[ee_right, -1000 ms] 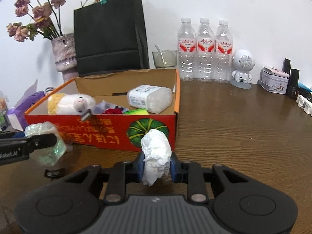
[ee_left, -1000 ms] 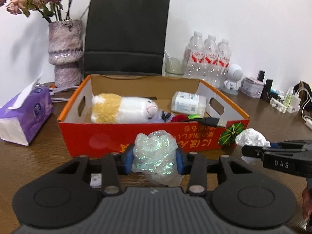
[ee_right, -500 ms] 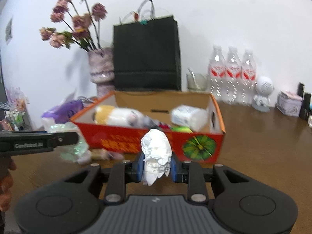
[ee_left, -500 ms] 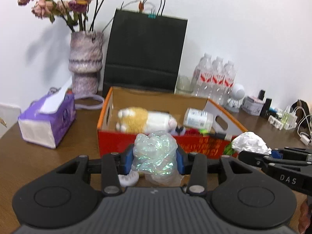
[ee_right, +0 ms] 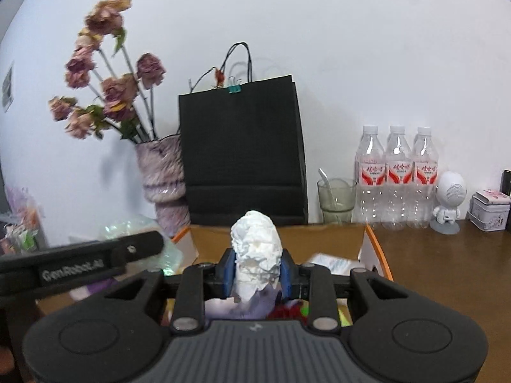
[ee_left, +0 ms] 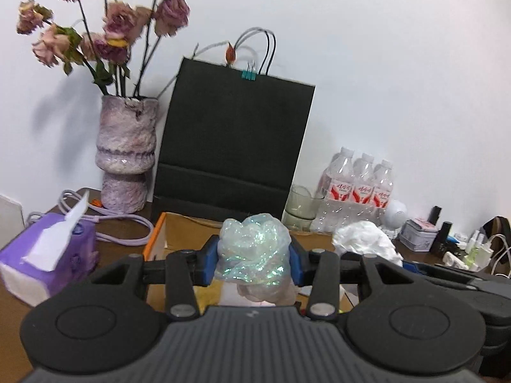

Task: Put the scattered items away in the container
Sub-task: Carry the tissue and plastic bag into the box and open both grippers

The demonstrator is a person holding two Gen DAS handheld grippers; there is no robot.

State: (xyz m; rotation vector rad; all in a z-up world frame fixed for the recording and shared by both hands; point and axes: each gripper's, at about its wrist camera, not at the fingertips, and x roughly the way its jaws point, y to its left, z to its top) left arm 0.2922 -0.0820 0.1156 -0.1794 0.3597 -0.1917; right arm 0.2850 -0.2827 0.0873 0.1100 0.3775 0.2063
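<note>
My left hand-held gripper (ee_left: 254, 260) pinches the crinkly iridescent wrapper (ee_left: 254, 253), my right hand-held gripper (ee_right: 257, 269) the soft tissue wad (ee_right: 256, 249), both light, squashed mid-bulk, over the box (ee_right: 373, 247).

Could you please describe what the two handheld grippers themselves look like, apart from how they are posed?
Both are matte black plastic. The left gripper and right gripper each have blue finger pads, angular black linkage arms with silver pivot pins, two round discs, and a ribbed grey body. Seen from the right camera, the left one's side reads "Gen.Robot.AI" in white. No cables show.
</note>
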